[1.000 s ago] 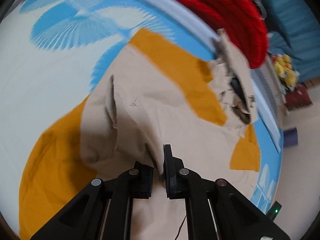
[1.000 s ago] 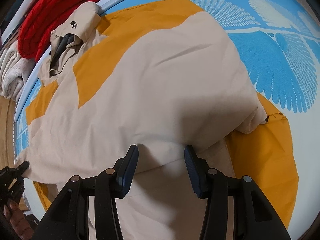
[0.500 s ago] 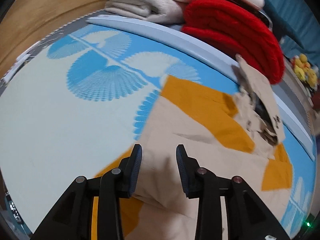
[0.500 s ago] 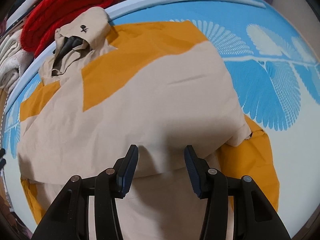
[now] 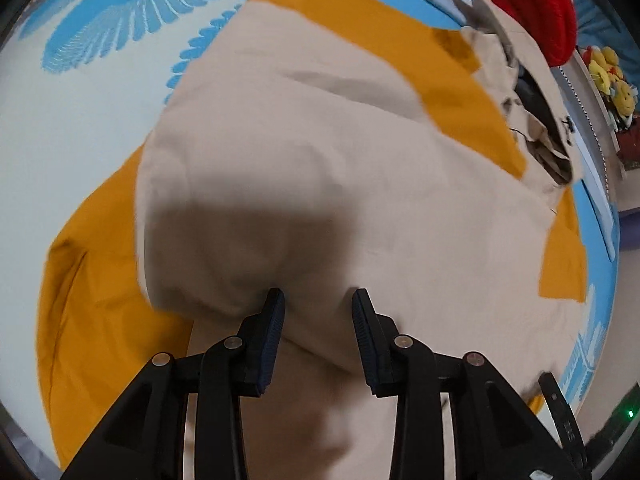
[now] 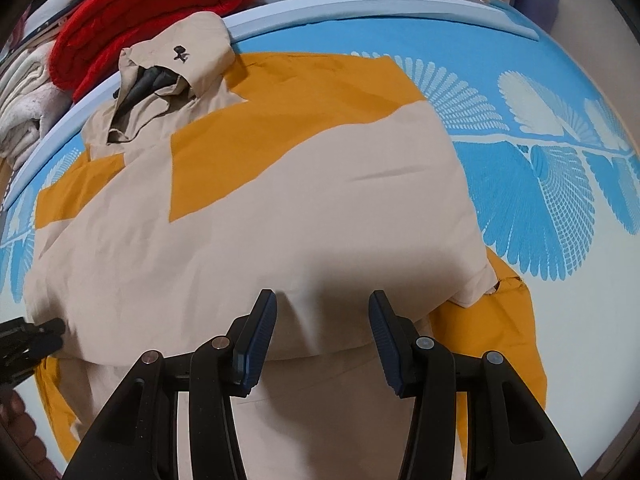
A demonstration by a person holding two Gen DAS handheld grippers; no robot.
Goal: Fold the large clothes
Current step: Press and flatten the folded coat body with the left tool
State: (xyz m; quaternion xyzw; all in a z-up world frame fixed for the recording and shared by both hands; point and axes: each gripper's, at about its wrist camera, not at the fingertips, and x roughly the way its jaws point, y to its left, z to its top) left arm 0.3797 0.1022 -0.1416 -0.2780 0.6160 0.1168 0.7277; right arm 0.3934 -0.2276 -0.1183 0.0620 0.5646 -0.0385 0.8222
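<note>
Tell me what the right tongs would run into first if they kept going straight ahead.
Most likely the jacket. The right tongs are open and point over its beige folded panel, which fills the space just ahead. Beyond it lie the hood and the red blanket. Depth is hard to judge in this fisheye view.

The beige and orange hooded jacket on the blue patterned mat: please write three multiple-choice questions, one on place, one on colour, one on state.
1. Where does the hood of the beige and orange hooded jacket lie?
A. beside the red knitted bundle
B. under the right gripper
C. off the blue patterned mat

2. What colour is the hood's small emblem?
A. white
B. black
C. red

3. How stands the left gripper?
A. shut on cloth
B. hidden
C. open

Answers: 1 A, the hood touches it; 2 B, dark print; 3 C, fingers apart.
</note>
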